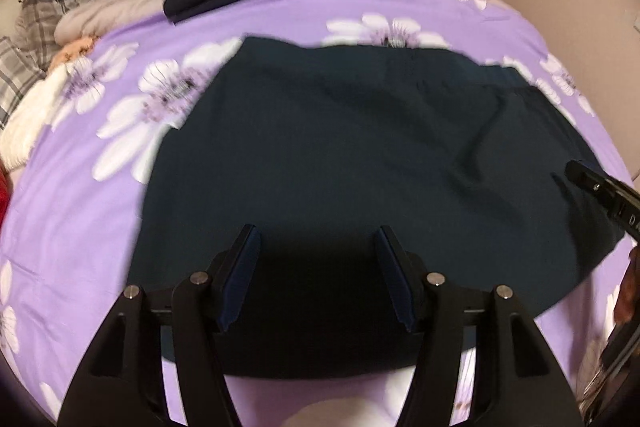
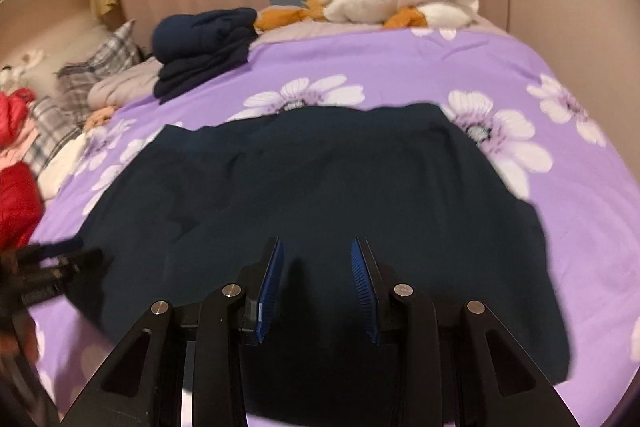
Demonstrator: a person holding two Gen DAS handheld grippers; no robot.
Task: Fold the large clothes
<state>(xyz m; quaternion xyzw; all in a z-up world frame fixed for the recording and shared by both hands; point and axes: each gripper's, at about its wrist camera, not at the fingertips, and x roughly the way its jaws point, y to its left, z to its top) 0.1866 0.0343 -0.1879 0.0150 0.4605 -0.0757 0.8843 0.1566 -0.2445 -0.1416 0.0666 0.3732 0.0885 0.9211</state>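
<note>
The dark garment lay spread across the middle of the frame on the purple floral bedspread. Left gripper and right gripper both hung over it, jaws apart, nothing held. Between folds, seemingly; next came gripping an edge.

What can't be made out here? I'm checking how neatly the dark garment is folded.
- Dark garment, left wrist view: near edge hidden behind the left gripper and its fingers.
- Right wrist view: near edge hidden behind the right gripper.
- Both views: motion blur hides layers and seams.
</note>
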